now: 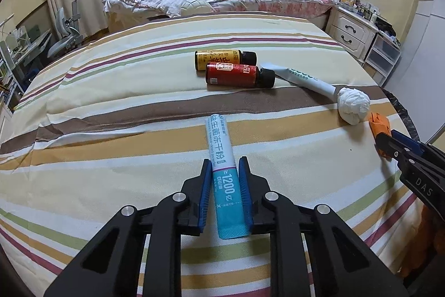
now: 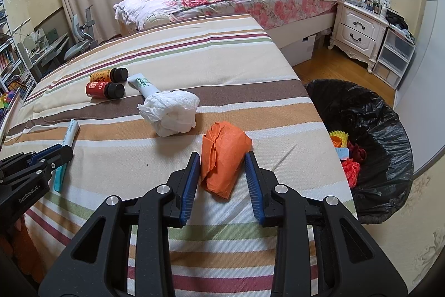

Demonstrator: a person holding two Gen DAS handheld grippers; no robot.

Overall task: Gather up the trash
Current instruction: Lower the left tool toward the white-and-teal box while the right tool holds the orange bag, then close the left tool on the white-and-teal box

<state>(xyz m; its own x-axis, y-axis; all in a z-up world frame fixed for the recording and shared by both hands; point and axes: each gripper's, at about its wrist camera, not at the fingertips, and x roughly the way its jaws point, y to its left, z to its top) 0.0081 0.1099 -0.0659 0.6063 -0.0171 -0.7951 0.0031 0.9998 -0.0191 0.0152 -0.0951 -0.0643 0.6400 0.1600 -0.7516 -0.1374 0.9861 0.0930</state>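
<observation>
Your left gripper (image 1: 224, 171) has its jaws pinching a white-and-teal sachet (image 1: 222, 157) lying on the striped desk (image 1: 111, 102); its print reads "1200" with Chinese characters above and small text you can't make out. Farther back lie a yellow bottle (image 1: 219, 59) and, just in front of it, a red bottle (image 1: 236, 74), both black-capped with Chinese labels. Right of them lies a white tube (image 1: 303, 80), its green lettering too small to read, ending at a tissue wad (image 1: 353, 105). Your right gripper (image 2: 222, 166), marked "DAS" on its side, has its jaws spread around an orange paper wad (image 2: 222, 157); whether the pads touch it is unclear. The black-lined bin (image 2: 375, 135) stands beside the desk's right edge.
</observation>
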